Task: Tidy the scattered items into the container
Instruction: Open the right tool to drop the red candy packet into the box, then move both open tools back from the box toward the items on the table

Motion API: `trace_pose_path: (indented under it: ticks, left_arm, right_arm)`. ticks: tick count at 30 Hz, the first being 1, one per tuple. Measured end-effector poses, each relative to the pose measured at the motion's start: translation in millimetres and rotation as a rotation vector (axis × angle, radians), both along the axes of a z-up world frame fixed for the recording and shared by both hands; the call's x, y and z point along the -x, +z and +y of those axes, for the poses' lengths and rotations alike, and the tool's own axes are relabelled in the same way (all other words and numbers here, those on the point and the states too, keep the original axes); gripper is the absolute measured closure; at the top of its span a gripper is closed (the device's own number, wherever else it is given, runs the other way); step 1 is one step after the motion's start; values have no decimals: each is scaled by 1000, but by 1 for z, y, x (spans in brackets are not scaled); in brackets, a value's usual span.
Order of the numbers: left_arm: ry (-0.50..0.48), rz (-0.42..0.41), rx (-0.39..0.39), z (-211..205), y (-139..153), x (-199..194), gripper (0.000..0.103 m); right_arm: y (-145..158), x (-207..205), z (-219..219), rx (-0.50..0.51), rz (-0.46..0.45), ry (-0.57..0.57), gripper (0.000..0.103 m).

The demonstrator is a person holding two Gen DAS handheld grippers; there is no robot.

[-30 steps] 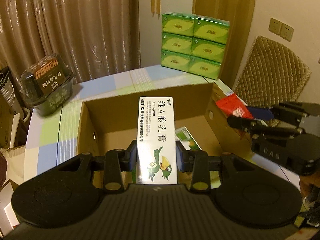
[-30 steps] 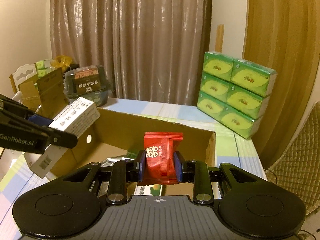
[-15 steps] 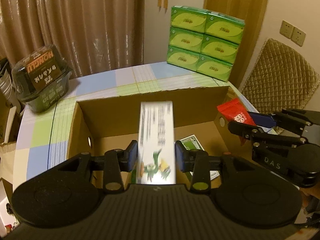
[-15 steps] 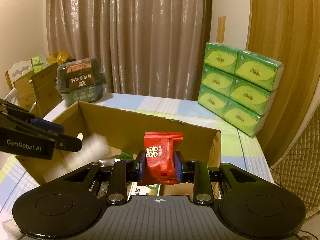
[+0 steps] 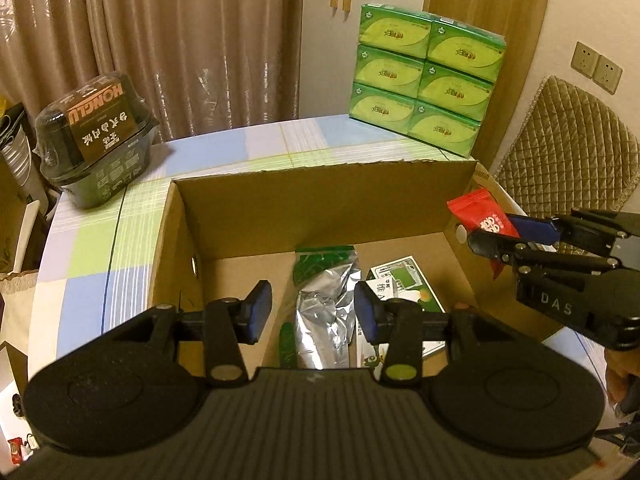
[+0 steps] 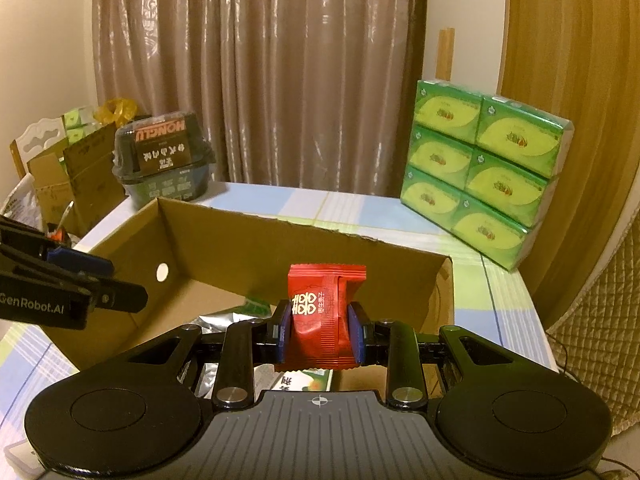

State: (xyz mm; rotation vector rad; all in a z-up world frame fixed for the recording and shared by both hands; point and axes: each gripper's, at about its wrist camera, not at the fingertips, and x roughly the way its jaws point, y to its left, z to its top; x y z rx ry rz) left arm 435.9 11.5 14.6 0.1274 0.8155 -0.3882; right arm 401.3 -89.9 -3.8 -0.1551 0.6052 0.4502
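An open cardboard box (image 5: 320, 204) stands on the checked table. My left gripper (image 5: 310, 310) hangs over its inside, open, with nothing between the blue pads. Below it lie a silver foil bag (image 5: 326, 320) with a green top and the white medicine box (image 5: 404, 292), flat on the box floor. My right gripper (image 6: 320, 332) is shut on a red candy packet (image 6: 320, 308), upright between its pads, over the box's near right corner. The left wrist view shows that packet (image 5: 480, 216) and the right gripper (image 5: 492, 236) at the box's right wall. The left gripper (image 6: 116, 280) enters the right wrist view from the left.
Stacked green tissue packs (image 5: 424, 80) stand at the table's far right. A dark wrapped bowl pack (image 5: 96, 140) sits at the far left. A quilted chair back (image 5: 560, 152) is to the right, and another cardboard carton (image 6: 72, 176) beyond the table's left edge. Curtains hang behind.
The left gripper's jaws opened and the white medicine box dropped from them into the cardboard box. The left gripper sank closer to the box. The right gripper still holds the red packet.
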Motion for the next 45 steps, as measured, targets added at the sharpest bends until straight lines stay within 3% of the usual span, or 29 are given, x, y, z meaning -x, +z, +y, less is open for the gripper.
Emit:
trace_pose_path:
  ticks: [9, 11, 27, 38, 45]
  left_arm:
    - [4, 0, 3, 4, 1, 3, 63]
    - [7, 0, 7, 5, 2, 3, 58]
    - [20, 5, 17, 18, 3, 18, 57]
    - [66, 1, 45, 49, 12, 64, 52]
    - [105, 9, 71, 67, 9, 111, 45]
  right_arm:
    - [4, 3, 3, -10, -40, 2, 75]
    - [4, 3, 3, -7, -42, -2, 56]
    - [13, 27, -13, -35, -35, -17, 56]
    - [36, 89, -31, -62, -73, 0, 56]
    - [32, 140, -48, -61, -58, -7, 55]
